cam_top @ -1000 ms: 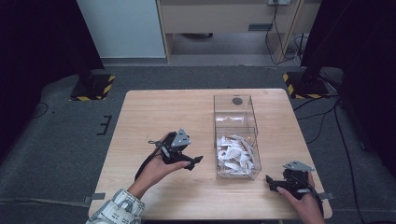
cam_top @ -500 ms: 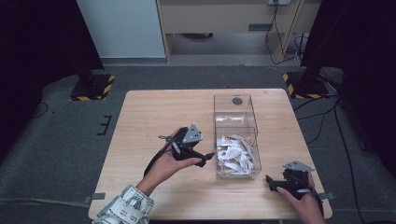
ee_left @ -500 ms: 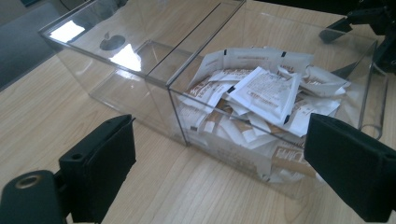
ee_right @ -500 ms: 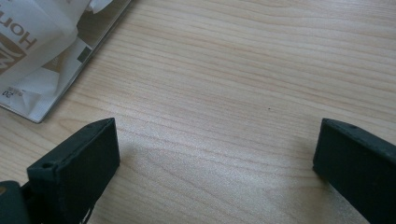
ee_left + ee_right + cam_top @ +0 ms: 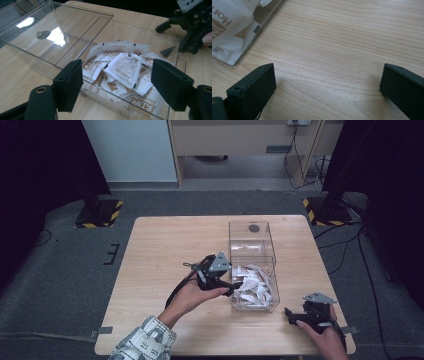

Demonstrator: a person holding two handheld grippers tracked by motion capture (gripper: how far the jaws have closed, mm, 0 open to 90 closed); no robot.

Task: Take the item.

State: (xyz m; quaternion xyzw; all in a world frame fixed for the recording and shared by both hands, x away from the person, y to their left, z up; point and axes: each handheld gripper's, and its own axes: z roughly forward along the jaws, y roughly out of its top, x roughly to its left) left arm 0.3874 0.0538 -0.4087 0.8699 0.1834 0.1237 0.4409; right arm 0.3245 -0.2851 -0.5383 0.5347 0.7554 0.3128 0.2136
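Grey carpet floor [image 5: 65, 285] all around, dark curtains off at 9 and 3 o'clock, a pale wood table [image 5: 165, 250] in the middle. On it, toward 3 o'clock, sits a clear plastic box [image 5: 252, 237], its near half full of white packets [image 5: 252, 287]; their print is mostly too crumpled to read. The left gripper [image 5: 227, 287] hangs at the box's 9 o'clock side, jaws apart and just been closing, nothing between them. The right gripper [image 5: 290, 312] rests at 5 o'clock, jaws wide over bare wood. The person's arms are cut off by the bottom edge.
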